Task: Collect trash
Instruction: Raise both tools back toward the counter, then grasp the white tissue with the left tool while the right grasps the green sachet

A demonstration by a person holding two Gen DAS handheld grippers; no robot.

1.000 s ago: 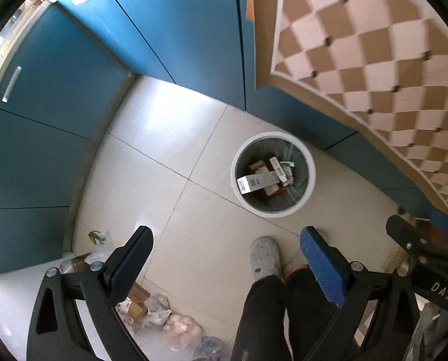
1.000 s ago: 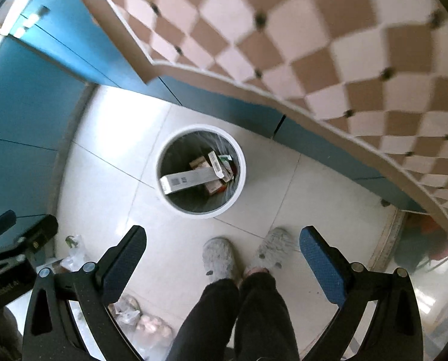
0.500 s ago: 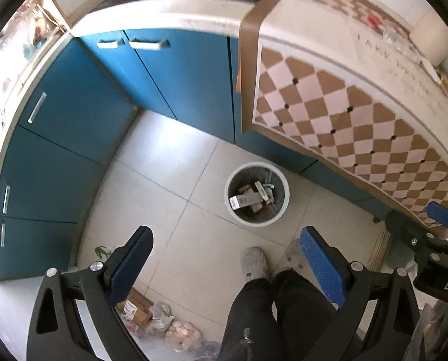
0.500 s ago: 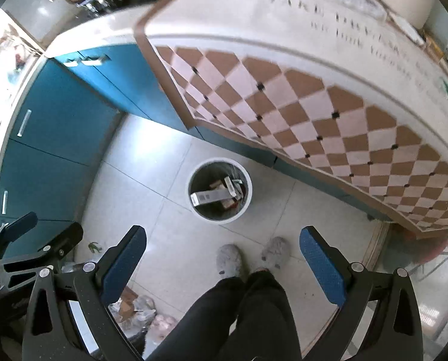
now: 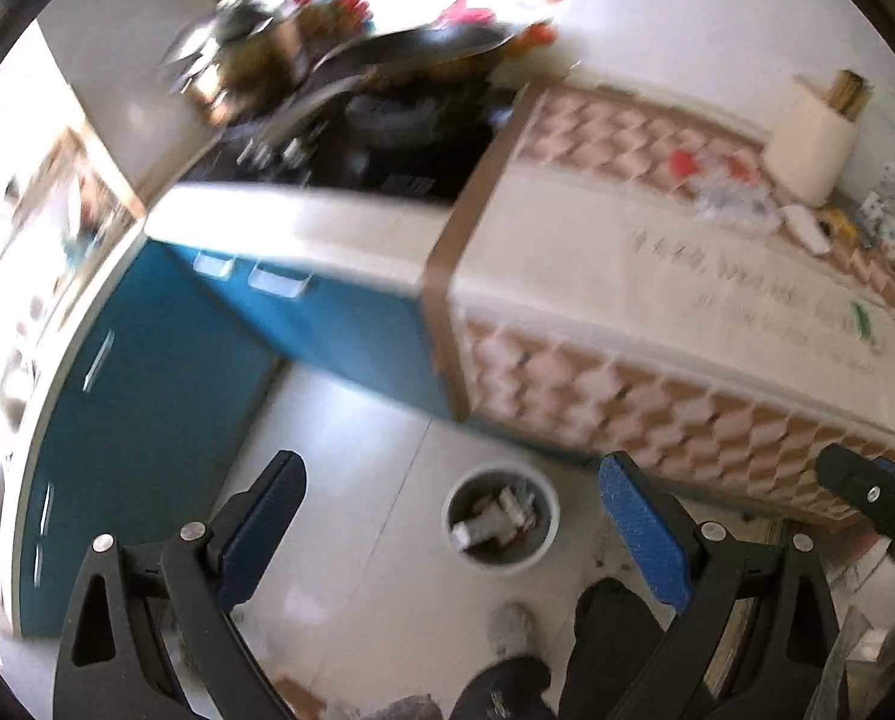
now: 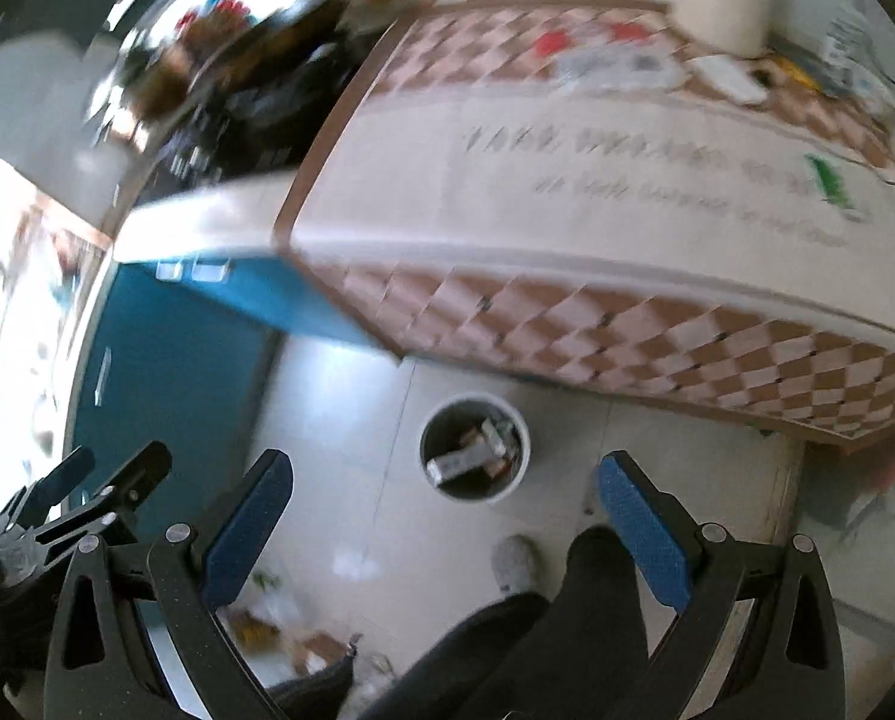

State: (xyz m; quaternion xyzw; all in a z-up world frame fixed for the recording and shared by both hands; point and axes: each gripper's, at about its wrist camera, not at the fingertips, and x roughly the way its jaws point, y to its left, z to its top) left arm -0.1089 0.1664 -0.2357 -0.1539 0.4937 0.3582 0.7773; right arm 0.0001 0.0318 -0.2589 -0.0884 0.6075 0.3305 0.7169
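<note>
Both views look down from high above the pale tiled floor (image 5: 351, 480), blurred by motion. The left tongs (image 5: 447, 534) stand spread wide, blue-padded fingers (image 5: 255, 534) well apart with nothing between them; the right tongs (image 6: 441, 528) are likewise spread and hold nothing. The round white waste bin with a grey liner (image 5: 501, 519), carrying boxes and wrappers, stands on the floor and appears between the fingers in each view: at 12 o'clock from the left tongs' midpoint, slightly toward 1 o'clock, and at 12 o'clock from the right tongs (image 6: 474, 456). The person's grey slipper (image 6: 514, 561) and dark trouser legs (image 6: 573, 612) lie at 6 o'clock from the bin, near it. The tabletop under a brown-and-cream checked cloth (image 6: 567, 204) fills the 12 to 3 o'clock sector; its hanging edge (image 6: 657, 336) runs just beyond the bin. Small items at the tabletop's far side, near 1 o'clock, are too blurred to identify. Teal cabinet fronts (image 5: 147, 420) bound the floor from 9 to 11 o'clock. Bare tiles lie between cabinets and bin. Loose bags and packets (image 6: 267, 618) sit on the floor at 7 o'clock
</note>
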